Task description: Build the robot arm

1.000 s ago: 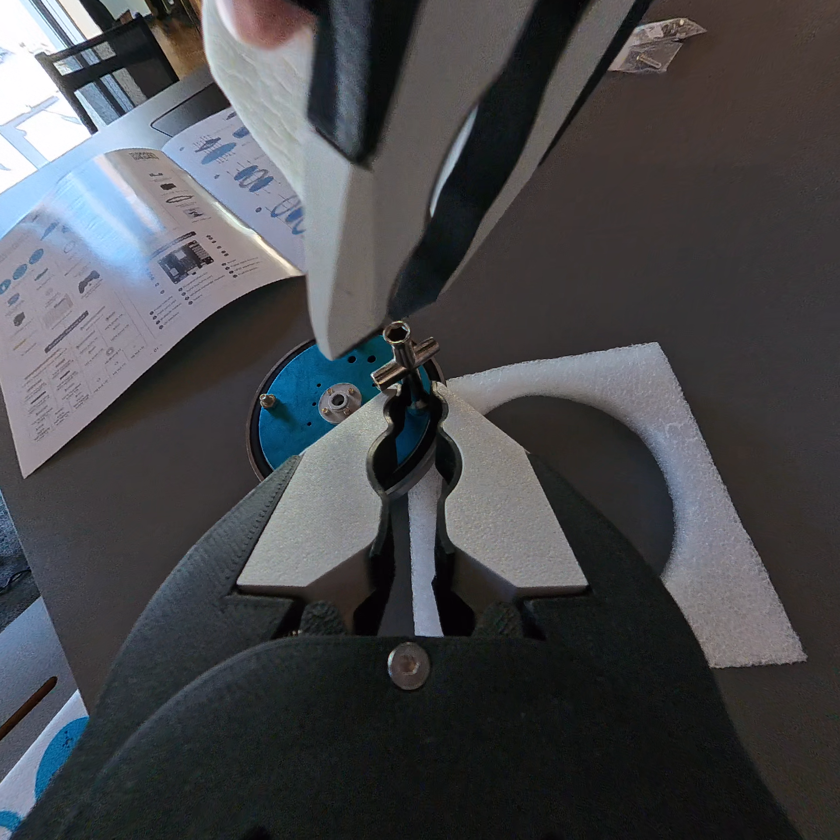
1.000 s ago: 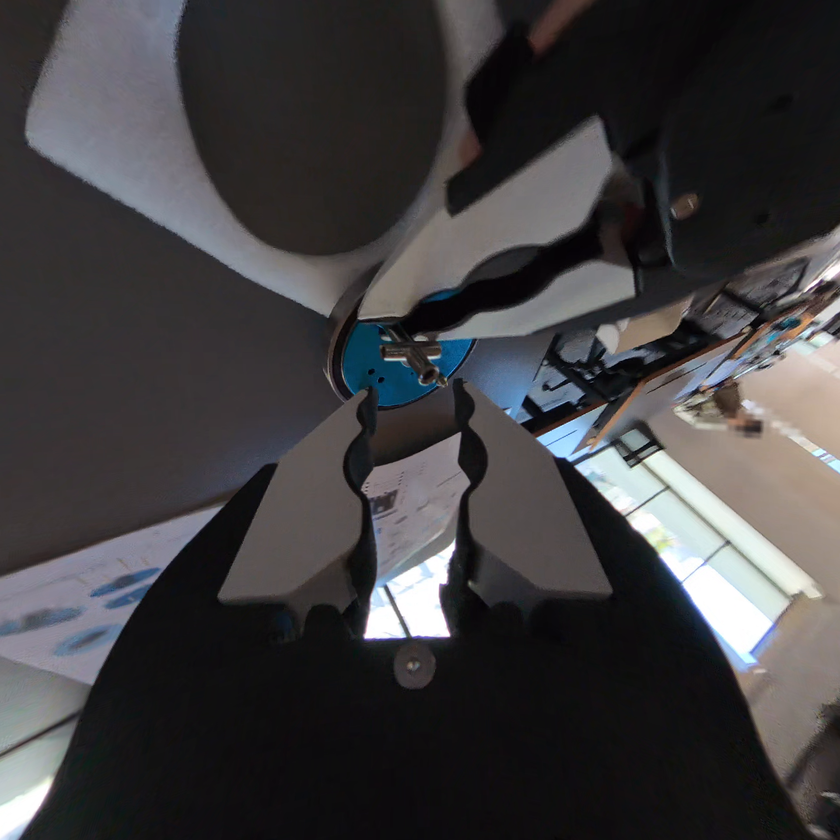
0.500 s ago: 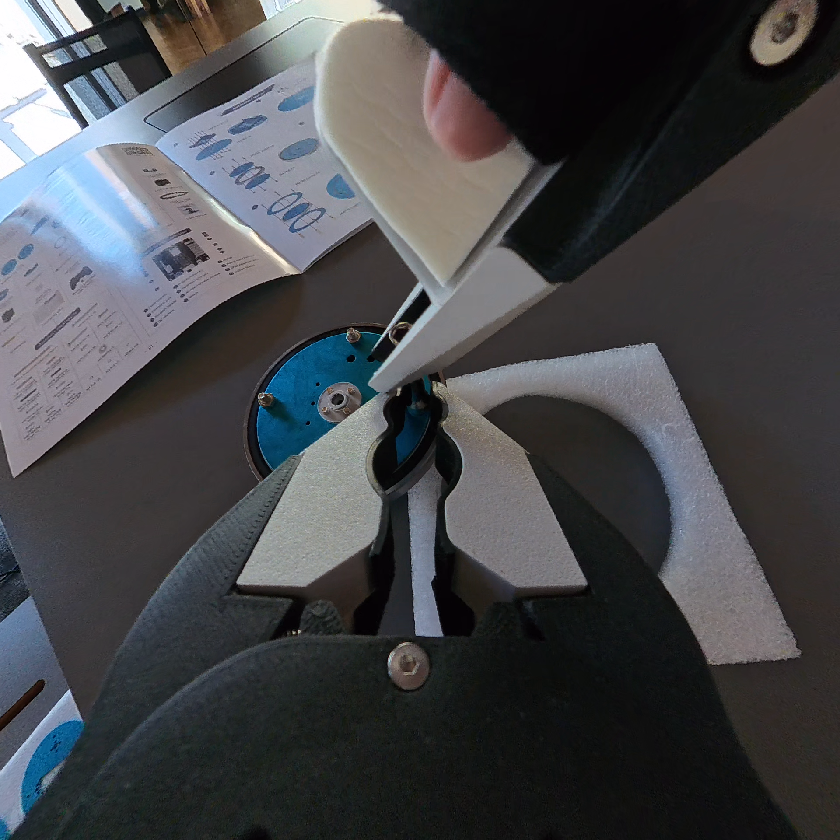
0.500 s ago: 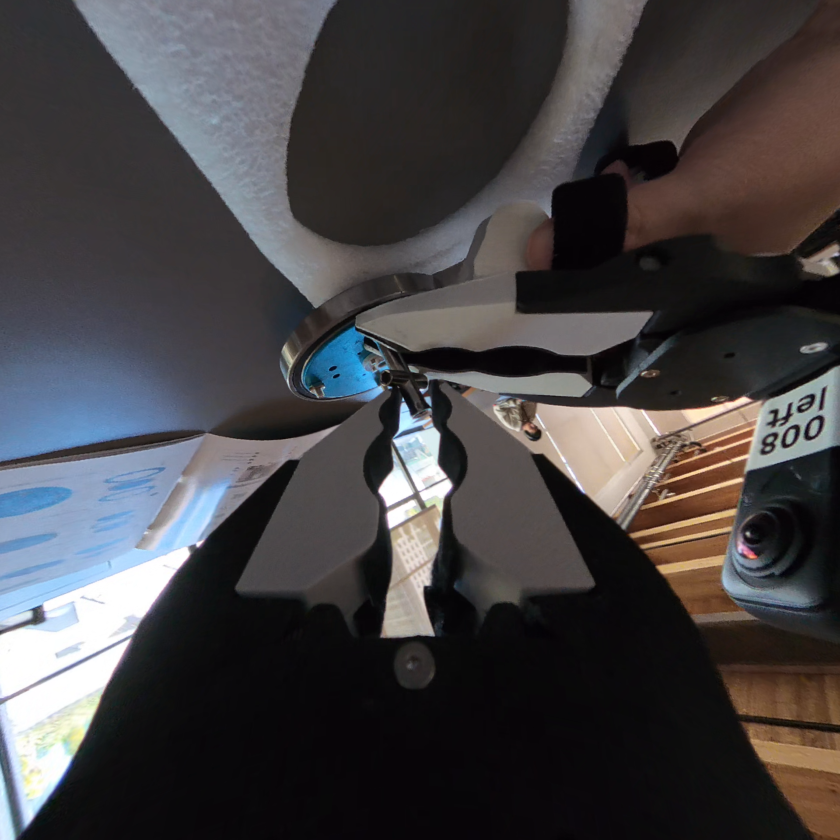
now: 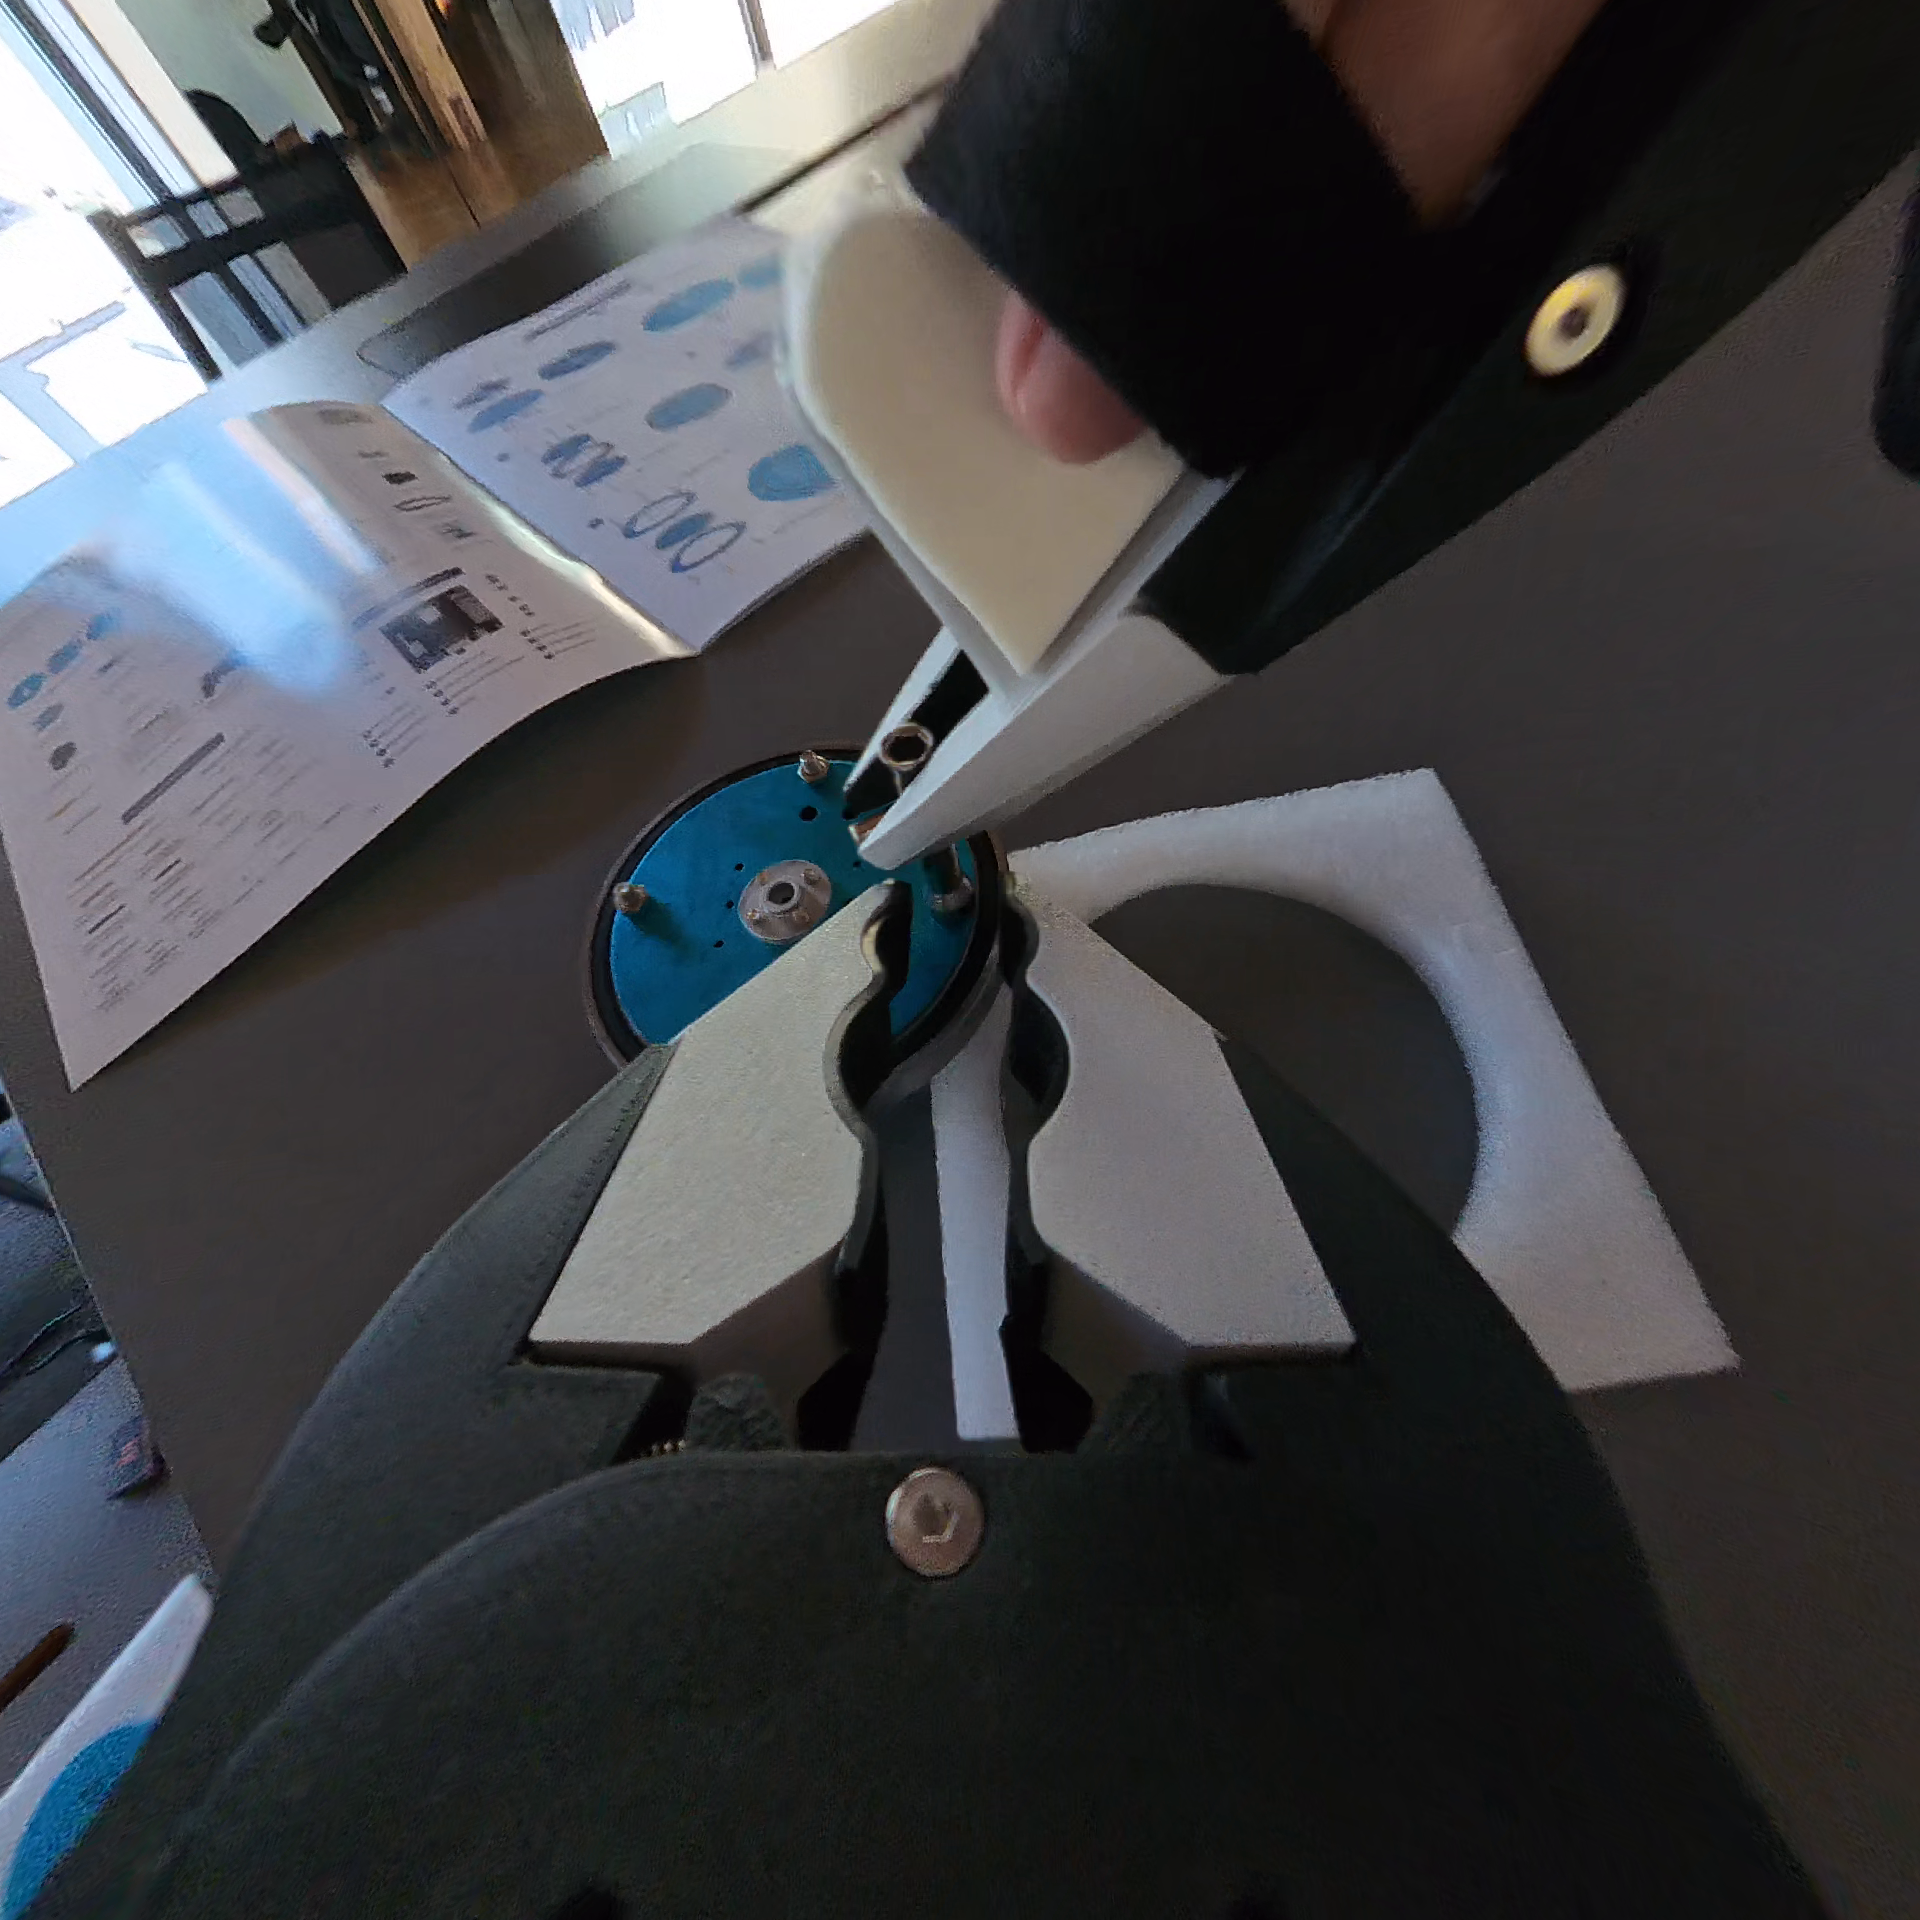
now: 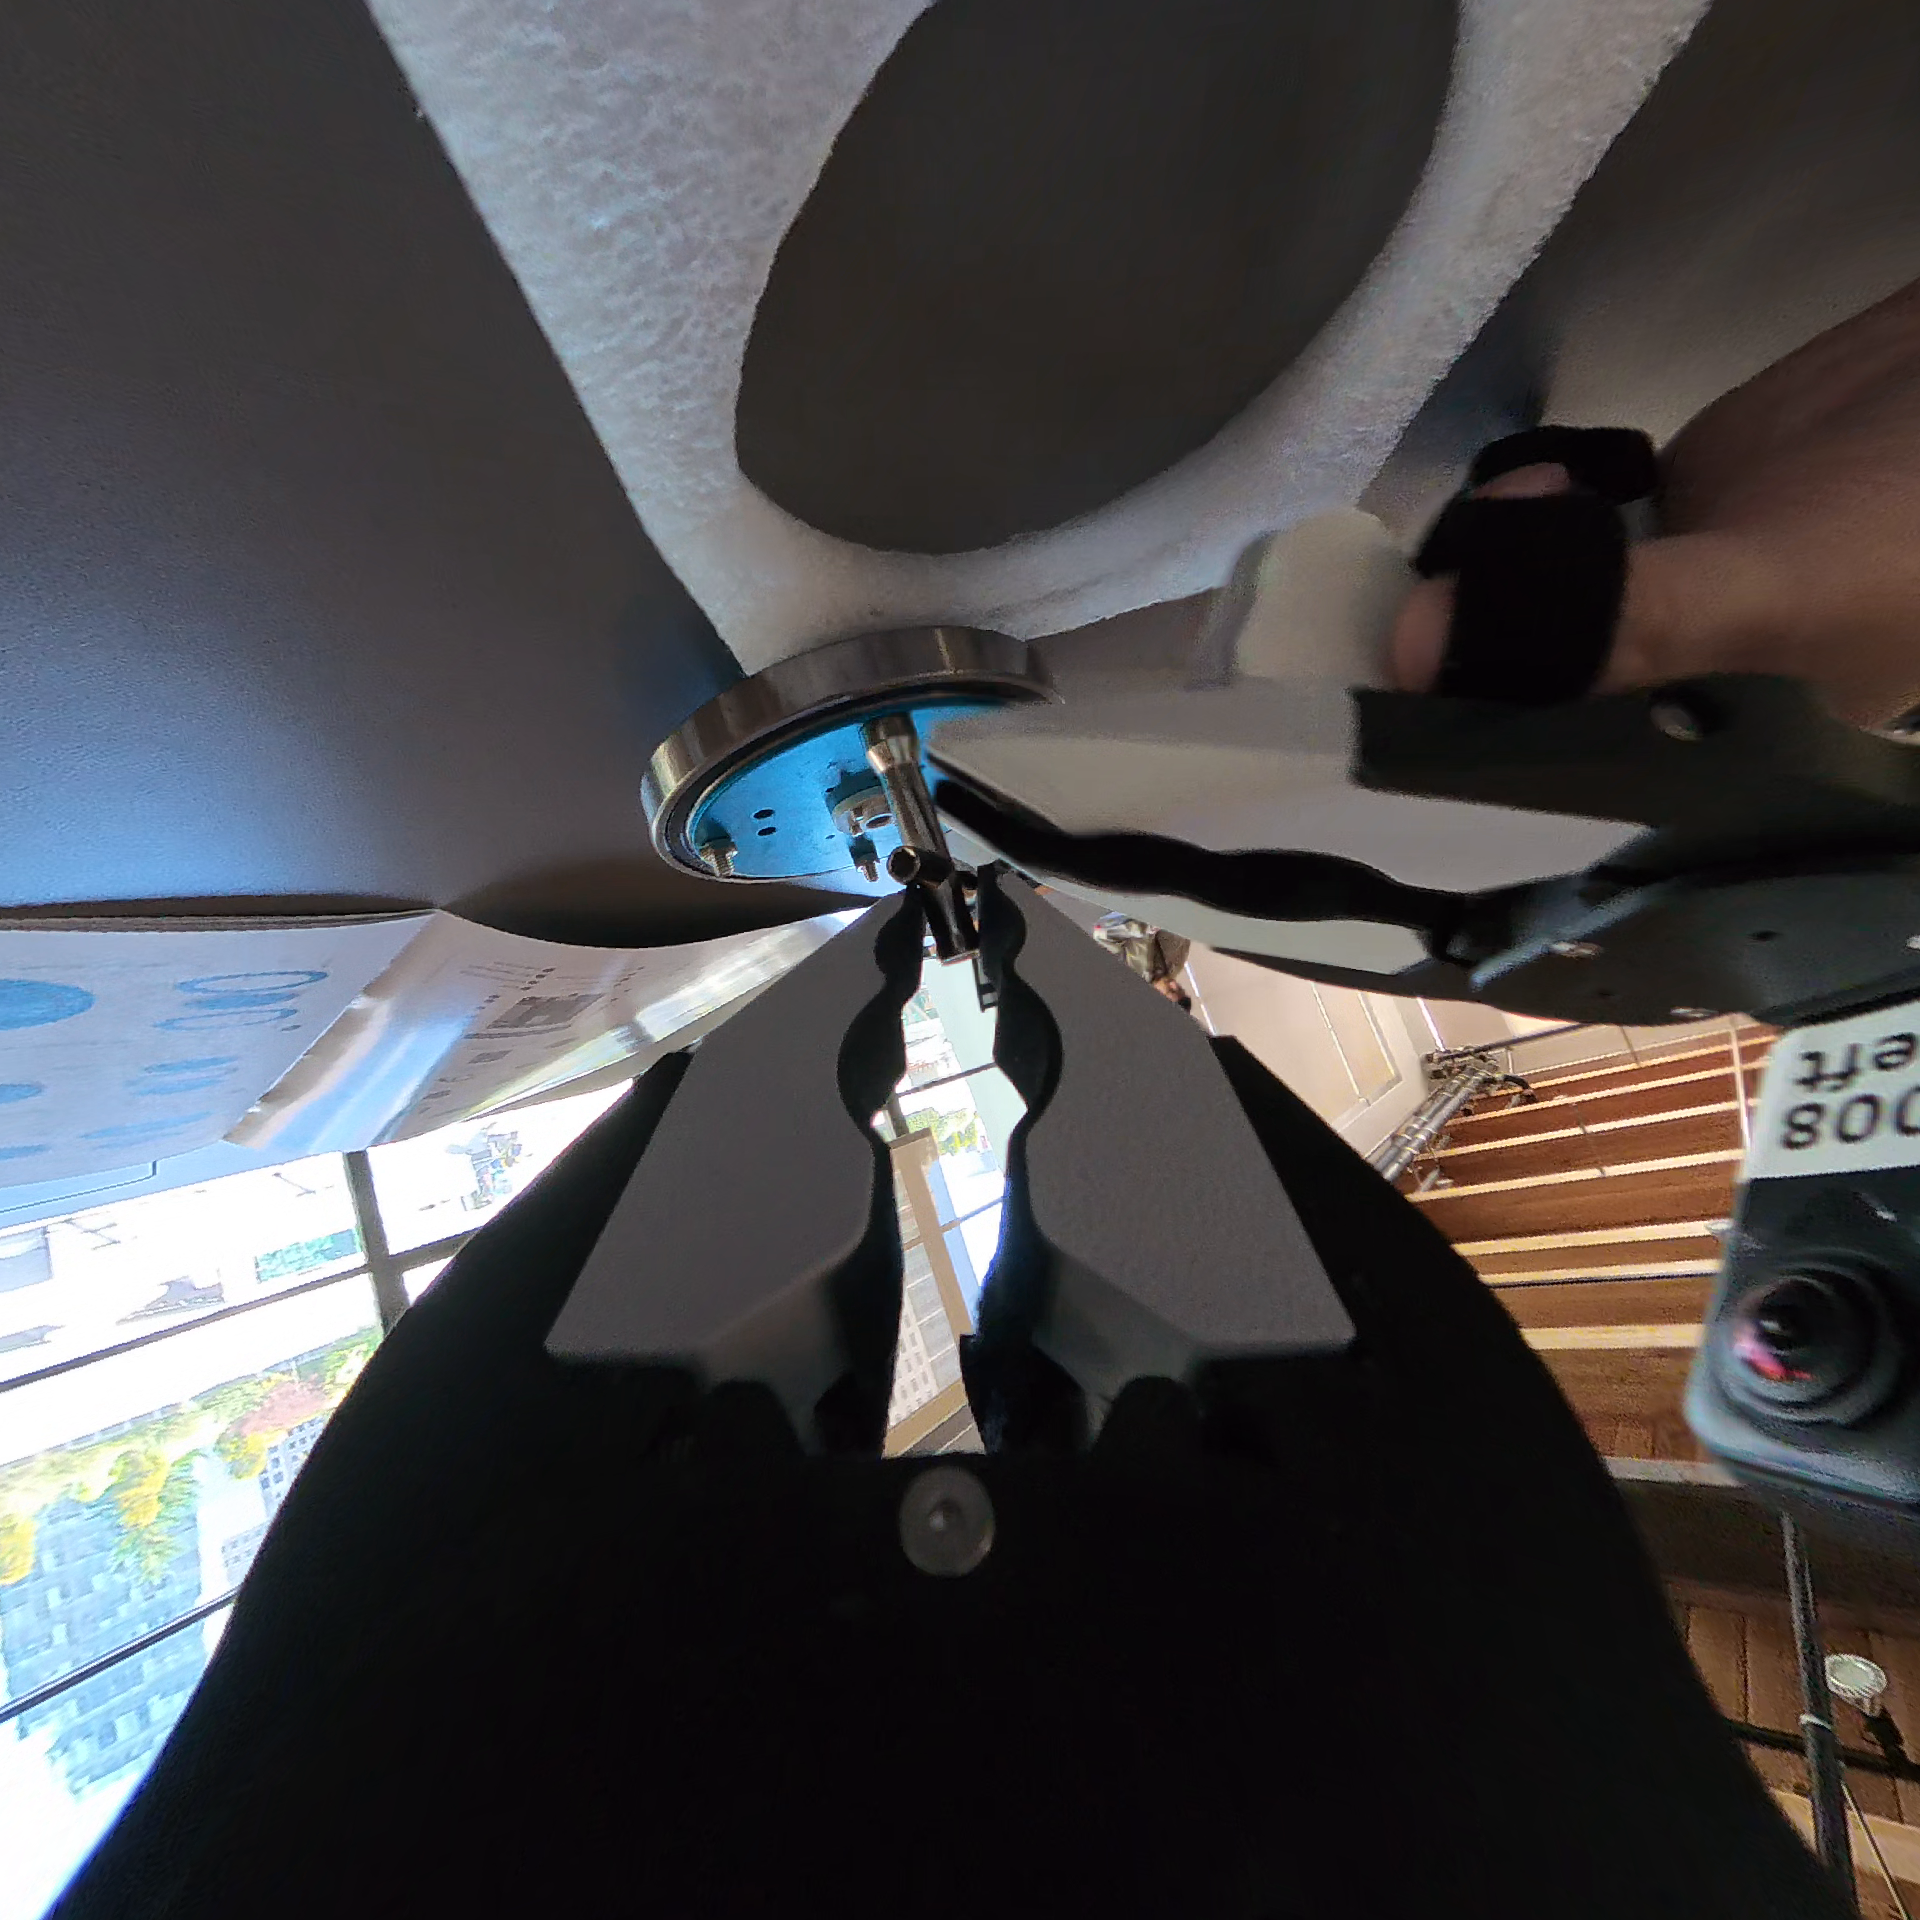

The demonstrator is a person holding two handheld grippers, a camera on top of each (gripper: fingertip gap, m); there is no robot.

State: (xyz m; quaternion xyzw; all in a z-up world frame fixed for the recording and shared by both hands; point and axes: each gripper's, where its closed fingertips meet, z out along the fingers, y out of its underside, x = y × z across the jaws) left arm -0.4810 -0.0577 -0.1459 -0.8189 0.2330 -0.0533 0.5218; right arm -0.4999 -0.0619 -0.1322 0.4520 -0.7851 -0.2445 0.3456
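- Left wrist view: the left gripper (image 5: 951, 914) is clamping closed on the near rim of the blue-faced metal disc (image 5: 707, 935), which is lying flat on the dark table (image 5: 1558, 644) at frame centre. It is lying between an open booklet (image 5: 312, 644) and a white foam sheet (image 5: 1558, 1195).
- The right gripper (image 5: 883, 821) is reaching down from the upper right.
- Right wrist view: the right gripper (image 6: 951, 914) is pinching a small metal cross wrench (image 6: 909, 800). The wrench's long shaft is standing upright on the disc's (image 6: 769, 800) edge stud.
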